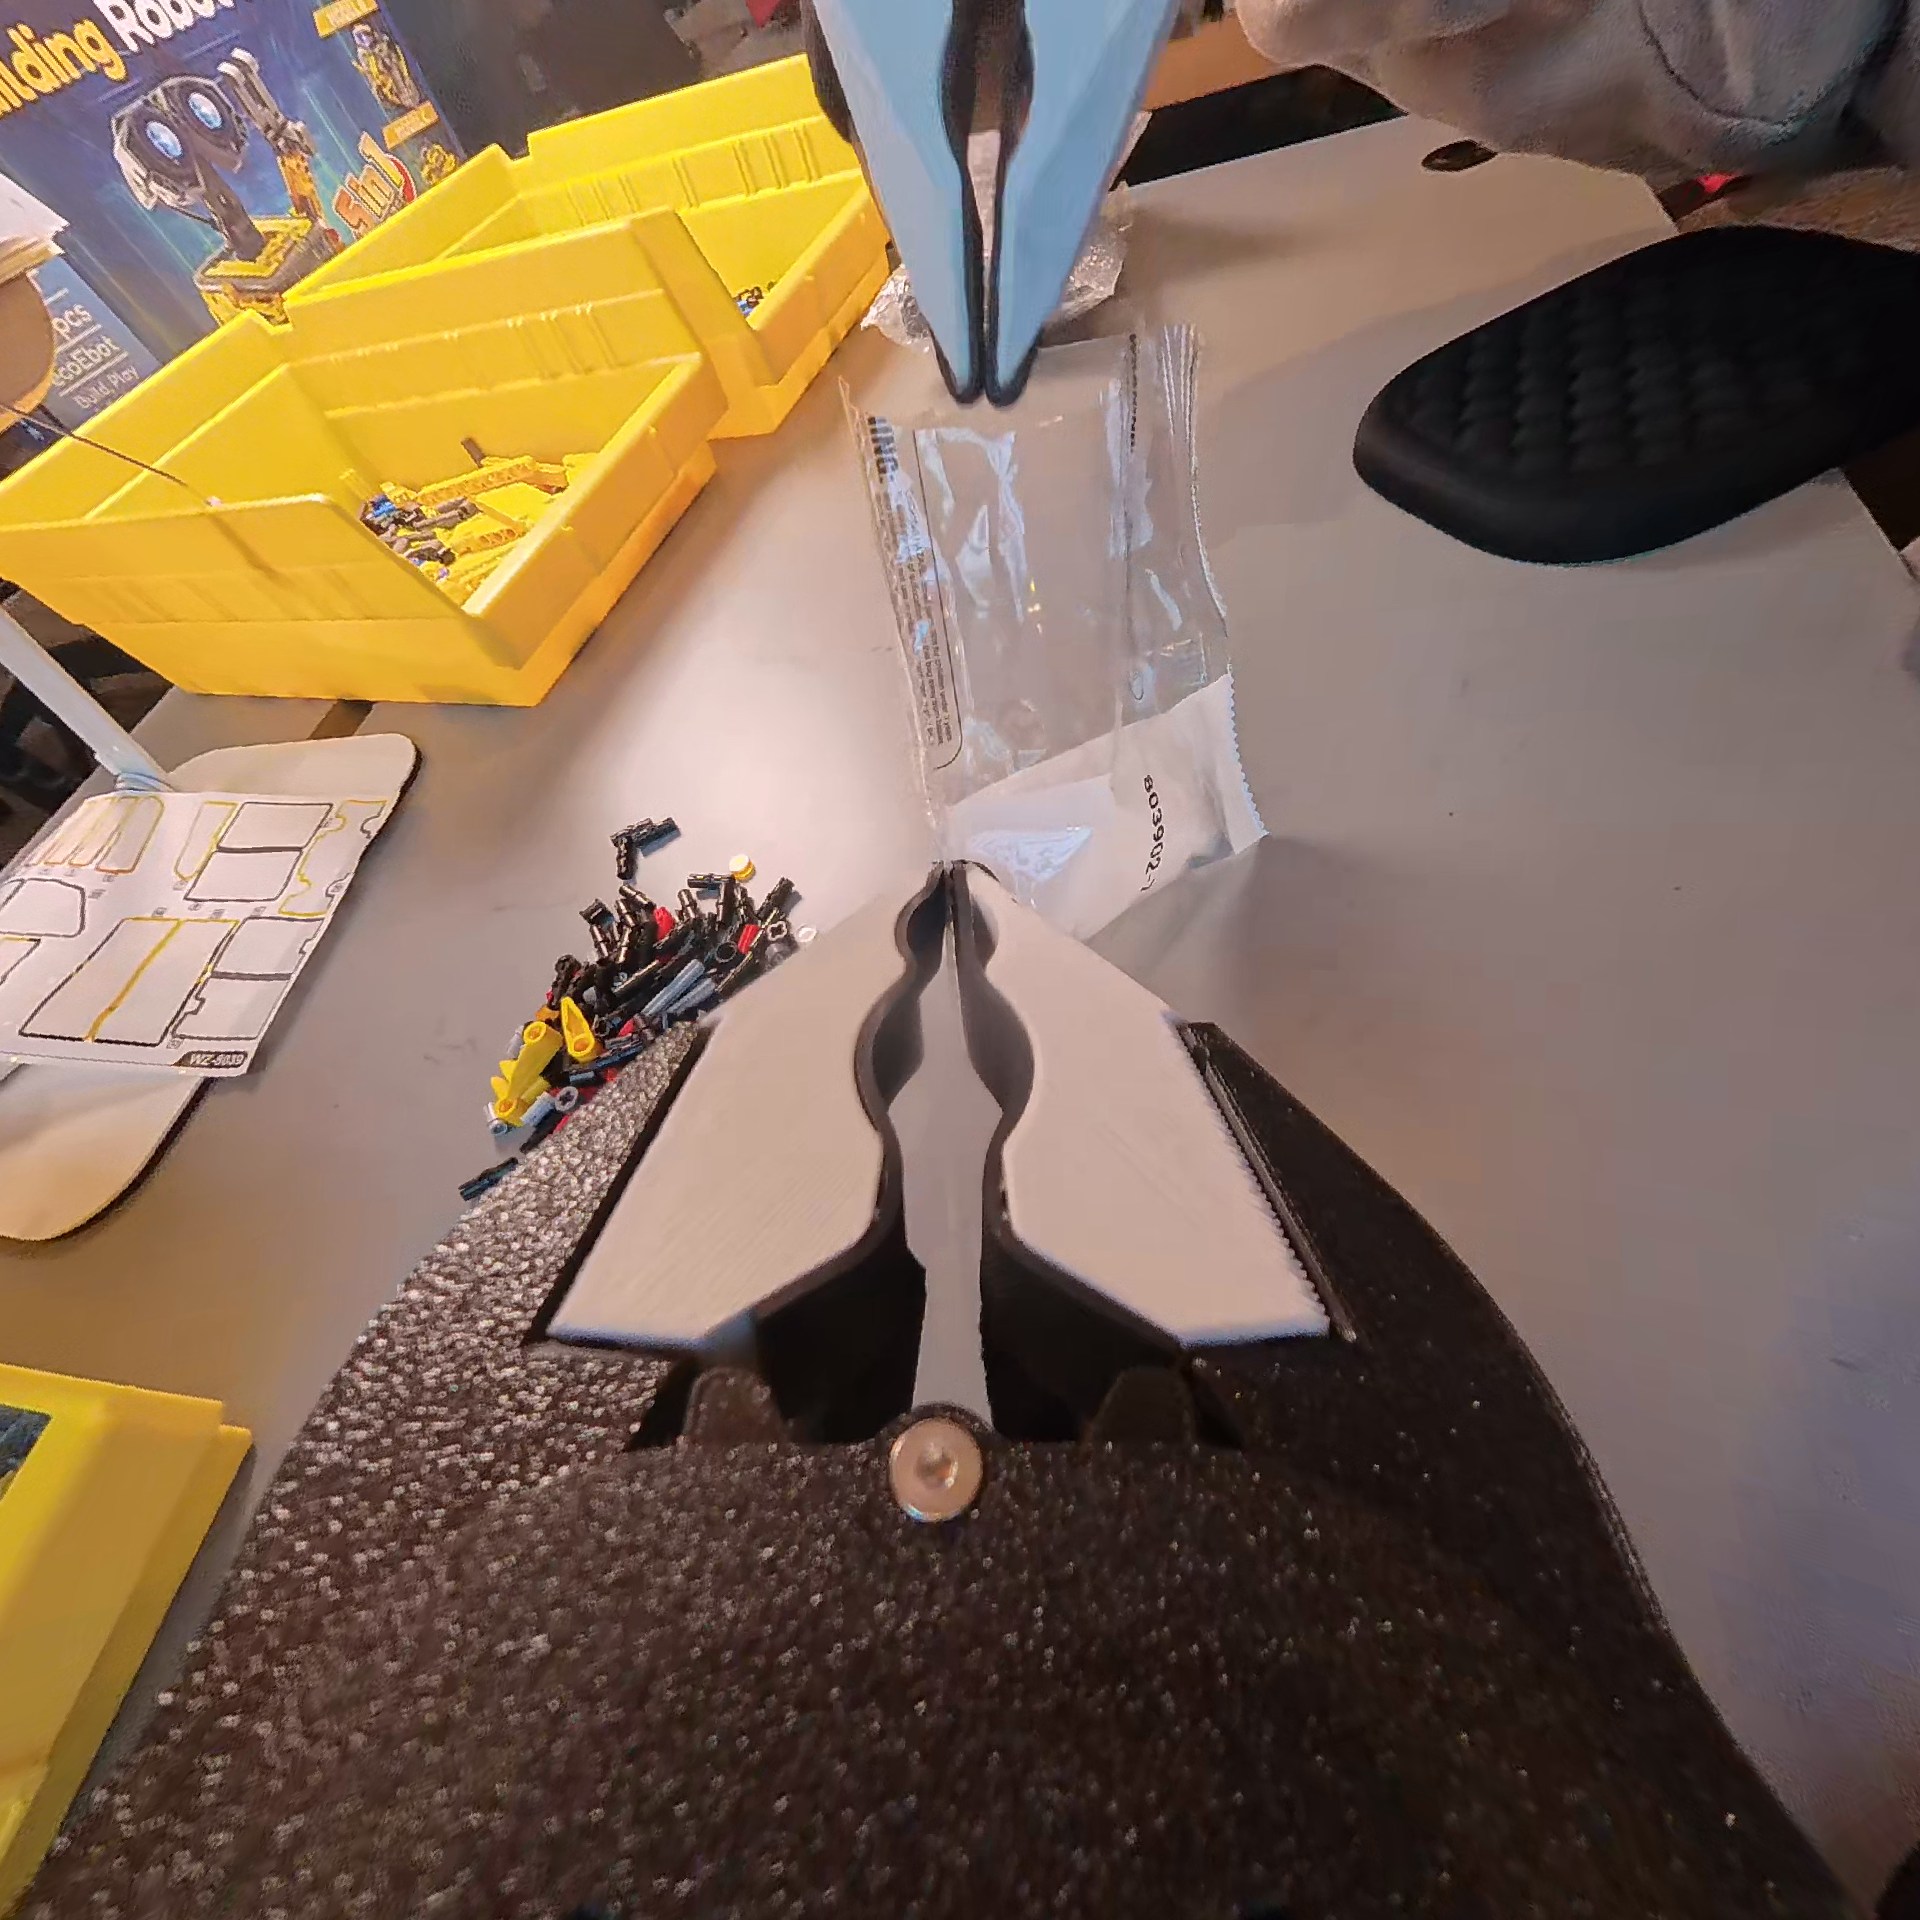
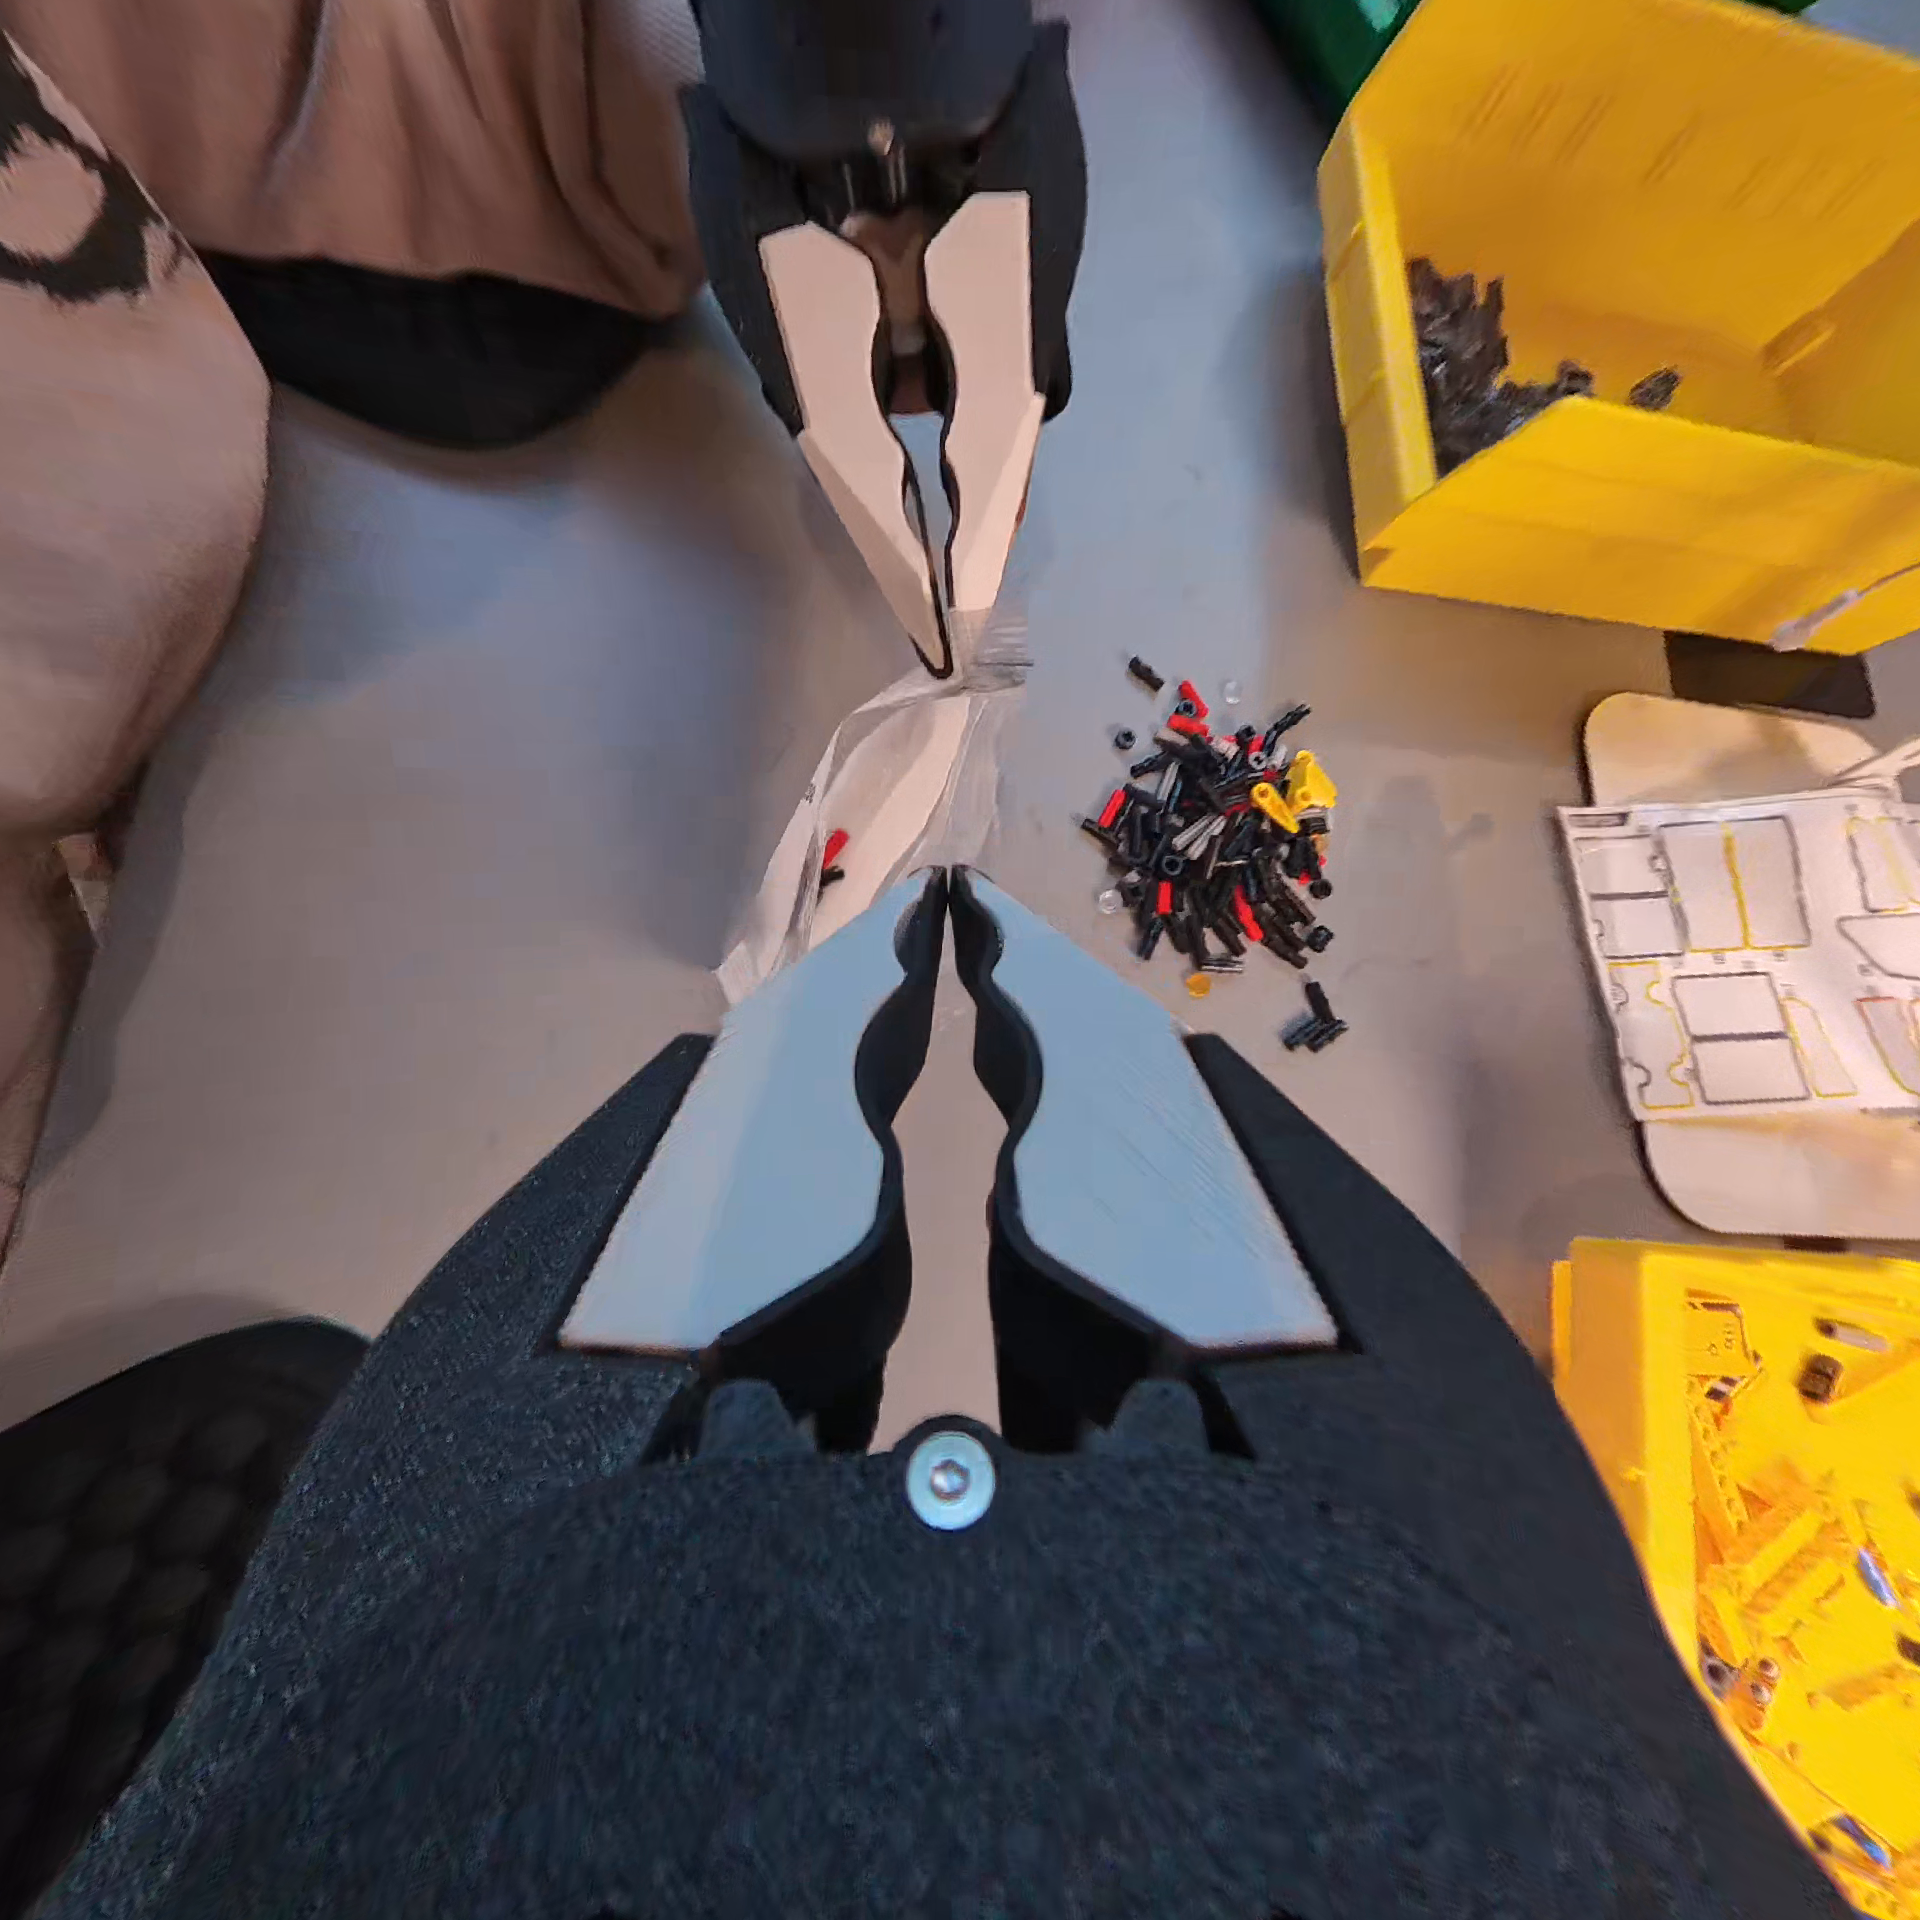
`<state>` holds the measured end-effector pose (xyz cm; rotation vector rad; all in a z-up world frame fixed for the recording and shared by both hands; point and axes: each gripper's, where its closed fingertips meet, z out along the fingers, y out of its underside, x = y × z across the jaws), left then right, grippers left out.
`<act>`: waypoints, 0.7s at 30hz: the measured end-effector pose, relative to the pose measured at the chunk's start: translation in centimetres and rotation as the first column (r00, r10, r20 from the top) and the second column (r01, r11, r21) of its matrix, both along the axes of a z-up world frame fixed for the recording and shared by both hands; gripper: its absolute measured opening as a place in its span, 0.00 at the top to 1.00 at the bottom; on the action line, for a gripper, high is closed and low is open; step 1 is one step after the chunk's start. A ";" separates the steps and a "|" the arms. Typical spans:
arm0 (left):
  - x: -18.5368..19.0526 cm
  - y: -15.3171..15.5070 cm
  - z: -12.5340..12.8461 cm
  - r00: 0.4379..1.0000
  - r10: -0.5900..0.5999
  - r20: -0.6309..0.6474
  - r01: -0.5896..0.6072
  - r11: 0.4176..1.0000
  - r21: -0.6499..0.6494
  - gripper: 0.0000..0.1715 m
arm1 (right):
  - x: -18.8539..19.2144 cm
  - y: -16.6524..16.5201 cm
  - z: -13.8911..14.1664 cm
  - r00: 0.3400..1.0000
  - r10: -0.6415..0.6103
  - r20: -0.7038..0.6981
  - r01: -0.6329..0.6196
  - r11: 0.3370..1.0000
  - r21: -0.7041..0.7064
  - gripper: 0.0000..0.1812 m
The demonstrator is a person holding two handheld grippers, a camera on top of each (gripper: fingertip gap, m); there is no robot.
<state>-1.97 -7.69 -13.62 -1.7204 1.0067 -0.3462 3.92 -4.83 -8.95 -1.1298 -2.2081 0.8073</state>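
A clear plastic bag (image 1: 1049,623) with a white printed end is stretched between both grippers above the grey table. My left gripper (image 1: 954,871) is shut on the bag's white end. My right gripper (image 2: 948,875) is shut on the bag's other end (image 2: 883,800); it shows in the left wrist view (image 1: 982,393) at the top, pointing down. The left gripper shows in the right wrist view (image 2: 943,665) too. A pile of small black, red, grey and yellow building pieces (image 1: 644,966) lies on the table beside the bag, also seen in the right wrist view (image 2: 1226,842).
Yellow bins (image 1: 416,499) with parts stand at the back left, with a toy box (image 1: 208,156) behind. A sticker sheet (image 1: 156,914) lies on a pale board. Another yellow bin (image 2: 1662,343) and tray (image 2: 1745,1507) show. A black chair armrest (image 1: 1662,395) and a person's sleeve (image 2: 125,416) are close. Tip to tip, the grippers are about 9 centimeters apart.
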 end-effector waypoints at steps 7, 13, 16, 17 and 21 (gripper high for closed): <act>1.0 -0.5 1.1 0.998 -0.034 0.058 0.034 0.999 0.011 1.00 | -0.1 -0.5 -5.3 0.969 -0.012 0.248 -0.019 0.992 0.123 0.80; 1.2 -0.4 1.2 0.998 -0.027 0.058 0.026 0.999 0.027 1.00 | -0.9 -0.9 -6.2 0.969 -0.016 0.245 -0.027 0.985 0.171 0.66; 1.1 -0.6 1.1 0.996 -0.037 0.077 0.037 0.999 0.004 1.00 | -0.7 -1.0 -5.8 0.969 -0.004 0.247 -0.045 0.980 0.195 0.64; 1.2 -0.8 0.9 0.997 -0.043 0.071 0.044 0.999 -0.006 1.00 | -0.5 -1.0 -5.6 0.966 -0.001 0.258 -0.056 0.975 0.216 0.63; 1.9 -1.7 0.2 0.996 -0.089 0.031 0.091 0.994 -0.057 0.97 | 0.3 -1.2 -5.4 0.943 0.020 0.333 -0.126 0.945 0.301 0.63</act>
